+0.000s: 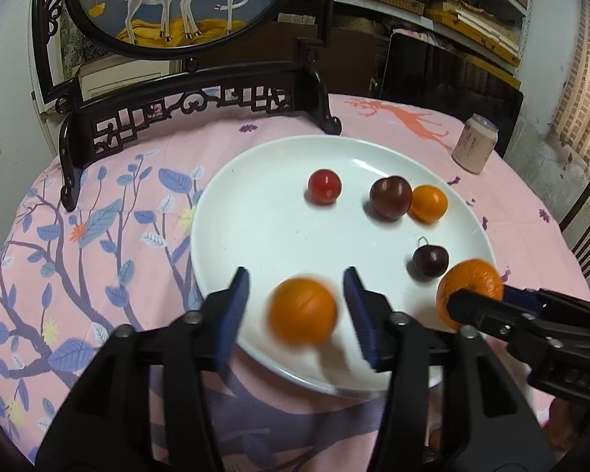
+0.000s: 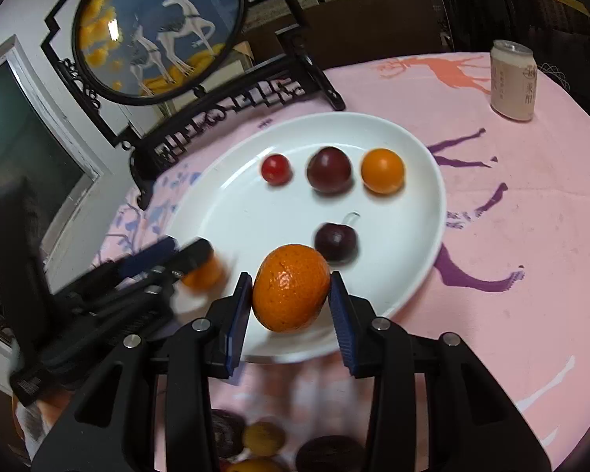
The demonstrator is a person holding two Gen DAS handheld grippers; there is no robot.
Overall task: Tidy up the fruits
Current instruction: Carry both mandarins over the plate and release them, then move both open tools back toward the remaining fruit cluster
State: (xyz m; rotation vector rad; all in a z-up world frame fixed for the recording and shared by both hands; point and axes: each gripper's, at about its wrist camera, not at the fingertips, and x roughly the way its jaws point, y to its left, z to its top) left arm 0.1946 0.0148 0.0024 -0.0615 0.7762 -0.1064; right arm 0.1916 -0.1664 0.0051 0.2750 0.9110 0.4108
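Fruits sit mostly on the white plate [image 1: 232,181], center of the pink tablecloth [image 1: 110,181]. Done so far, judging by layout: red tomato [image 1: 324,186], dark plum [image 1: 390,197] and small orange fruit [image 1: 428,203] form a row at approx. 12 o'clock on the plate; cherry [image 1: 430,260] lies at 3 o'clock.

In progress: left gripper [image 1: 297,310] has jaws wide; a smooth orange [image 1: 303,310] sits blurred between them w/o pad contact, over the plate's 6 o'clock rim. Cannot tell if it is resting or dropping. Right gripper [image 2: 291,289] is clamped on a mandarin [image 2: 291,288] above the rim, 5 o'clock.

Left to do: more fruits [image 2: 263,438] wait off the plate, nearest the operator, blurred.

Surroundings: drink can [image 2: 513,80] at 2 o'clock, well apart; deer screen [image 2: 157,27] at 11 o'clock behind the plate. Obstruction risk: both grippers are near each other at the same rim; cherry just beside the mandarin.
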